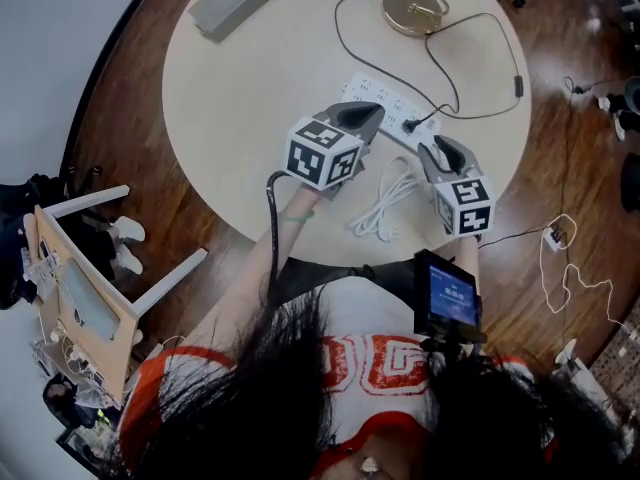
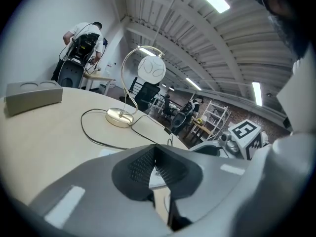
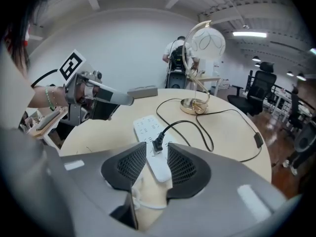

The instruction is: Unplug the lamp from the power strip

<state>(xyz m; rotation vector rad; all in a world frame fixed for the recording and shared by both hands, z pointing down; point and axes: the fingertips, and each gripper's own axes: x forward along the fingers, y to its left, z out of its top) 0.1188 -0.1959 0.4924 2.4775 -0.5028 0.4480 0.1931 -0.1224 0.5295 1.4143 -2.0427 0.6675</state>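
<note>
Our right gripper (image 3: 156,152) hangs with its fingers released on either side of the black plug (image 3: 158,143) of the lamp (image 3: 195,105). The plug sits in the white power strip (image 3: 144,125) on the table (image 1: 230,158). Our left gripper (image 2: 154,152) is clenched on nothing.

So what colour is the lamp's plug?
Black; the plug shows best in the right gripper view.

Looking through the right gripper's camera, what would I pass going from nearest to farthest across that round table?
right gripper, jaws open → black plug in the white power strip → gold lamp base → grey box at the far edge → person standing beyond.
</note>
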